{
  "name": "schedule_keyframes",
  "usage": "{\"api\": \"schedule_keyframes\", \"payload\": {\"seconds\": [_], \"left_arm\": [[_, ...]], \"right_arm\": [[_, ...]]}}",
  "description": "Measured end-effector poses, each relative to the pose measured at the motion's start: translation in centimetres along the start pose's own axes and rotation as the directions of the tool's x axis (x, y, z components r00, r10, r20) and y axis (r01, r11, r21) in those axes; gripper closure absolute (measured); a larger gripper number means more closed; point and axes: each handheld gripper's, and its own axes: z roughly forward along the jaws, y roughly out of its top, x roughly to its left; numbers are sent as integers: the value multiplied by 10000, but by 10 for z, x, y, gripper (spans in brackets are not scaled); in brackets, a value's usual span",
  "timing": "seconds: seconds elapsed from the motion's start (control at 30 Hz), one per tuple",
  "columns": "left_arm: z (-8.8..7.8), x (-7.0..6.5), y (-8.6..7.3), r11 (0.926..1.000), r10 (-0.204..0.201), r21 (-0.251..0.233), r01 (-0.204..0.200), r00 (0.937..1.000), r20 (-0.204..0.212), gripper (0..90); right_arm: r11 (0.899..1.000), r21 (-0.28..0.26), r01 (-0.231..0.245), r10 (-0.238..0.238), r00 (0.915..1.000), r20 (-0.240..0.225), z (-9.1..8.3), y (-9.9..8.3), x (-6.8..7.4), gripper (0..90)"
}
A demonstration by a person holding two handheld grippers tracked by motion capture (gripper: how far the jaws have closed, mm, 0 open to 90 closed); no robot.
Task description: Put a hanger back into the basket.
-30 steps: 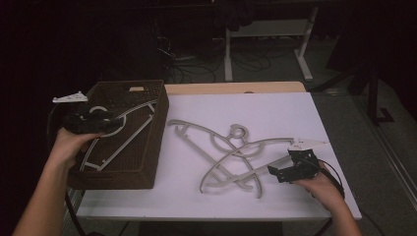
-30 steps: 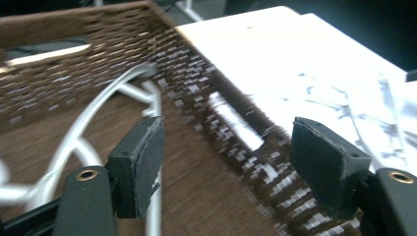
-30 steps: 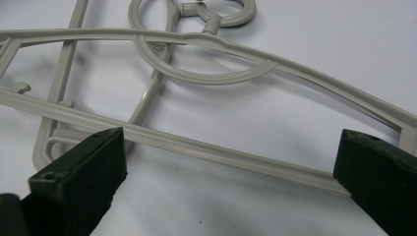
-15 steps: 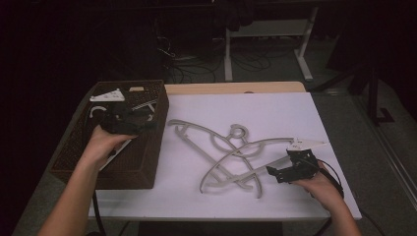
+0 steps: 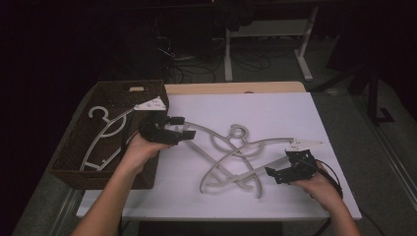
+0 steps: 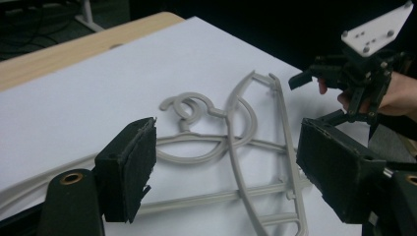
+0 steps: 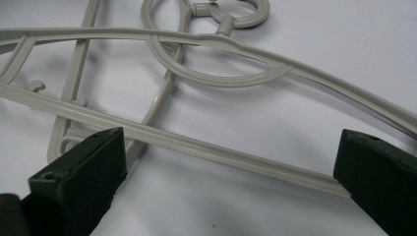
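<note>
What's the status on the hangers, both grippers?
Left gripper open, empty, at the pile's left end. Right gripper open, jaws either side of a hanger bar, not clamped. One hanger in the basket. Pile tangled, hooks crossed.

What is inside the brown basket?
One grey hanger lies inside the brown basket, with its hook toward the far end. The left gripper and the person's hand cover the basket's near right corner, so anything there is hidden.

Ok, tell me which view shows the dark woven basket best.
High view: the dark woven basket sits whole at the table's left, one grey plastic hanger inside. Both gripper views face the tangled hangers instead.
</note>
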Motion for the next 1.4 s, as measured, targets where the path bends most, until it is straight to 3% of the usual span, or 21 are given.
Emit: {"api": "schedule_keyframes", "payload": {"seconds": [0.23, 0.67, 1.0, 1.23, 1.4], "left_arm": [[36, -14, -9, 9983, 238, 520, -248, 9995, 194, 240], [102, -16, -22, 9840, 568, 1659, -650, 9969, 539, 255], [123, -8, -28, 9827, 431, 1776, -522, 9976, 546, 296], [143, -13, -37, 9748, 460, 2153, -587, 9969, 637, 325], [150, -15, -43, 9642, 596, 2554, -720, 9967, 560, 375]], "right_arm": [[10000, 60, 34, -33, 10000, -51, 2, -1, 0, 0], [9996, 139, -228, 225, 9996, 145, 4, -3, 5, 0], [9990, 38, -453, 452, 9986, 256, 6, -1, 15, 0], [9995, 222, -209, 204, 9996, 215, 7, -7, 16, 0], [9998, 170, -99, 96, 9998, 196, 6, -8, 16, 0]]}}
